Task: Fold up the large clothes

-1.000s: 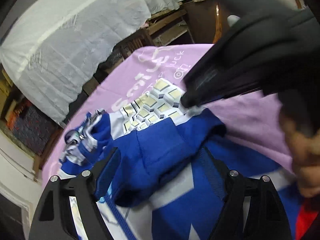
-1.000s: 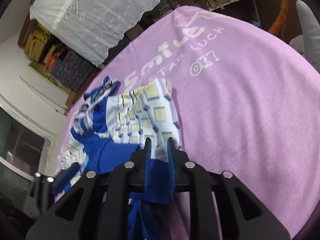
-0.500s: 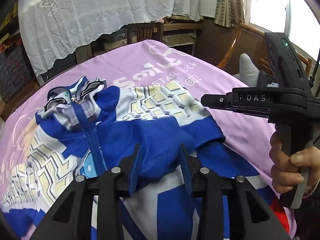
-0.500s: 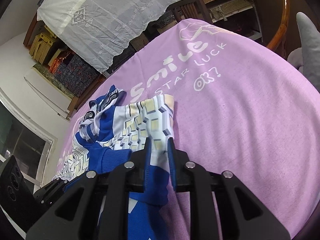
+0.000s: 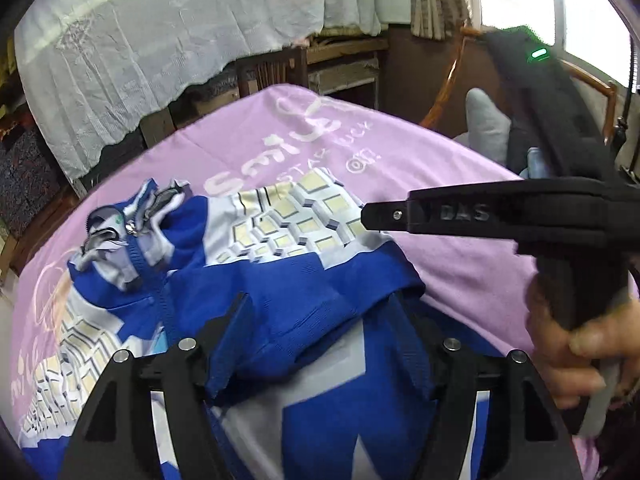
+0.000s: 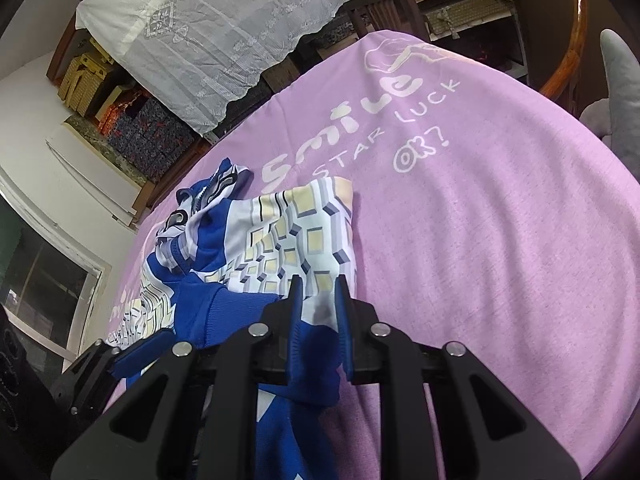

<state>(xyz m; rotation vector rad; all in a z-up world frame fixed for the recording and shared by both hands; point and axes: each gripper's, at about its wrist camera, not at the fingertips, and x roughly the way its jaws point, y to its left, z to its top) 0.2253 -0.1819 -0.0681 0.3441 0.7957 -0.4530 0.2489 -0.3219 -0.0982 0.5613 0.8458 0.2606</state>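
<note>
A blue and white zip jacket [image 5: 280, 280] with a yellow cube pattern lies partly folded on a pink printed bedsheet [image 5: 460, 184]. My left gripper [image 5: 320, 312] is open wide, its blue-padded fingers [image 5: 228, 340] straddling the folded blue fabric. My right gripper [image 6: 318, 296] hovers over the jacket's right edge [image 6: 296, 248] with a narrow gap between its fingers and white fabric showing in the gap; whether it pinches the cloth is unclear. The right gripper also shows side-on in the left wrist view [image 5: 372, 216], its tip over the patterned panel.
The pink sheet [image 6: 500, 220] extends far to the right. A white lace-covered table [image 5: 160, 40] and a wooden chair [image 5: 272, 68] stand beyond the bed. A grey plush toy [image 6: 620, 92] sits at the right edge. A wooden rail [image 6: 576, 32] curves behind.
My left gripper has opened wider over the folded blue fabric. My right gripper has shifted slightly over the patterned panel, its finger gap a little wider.
</note>
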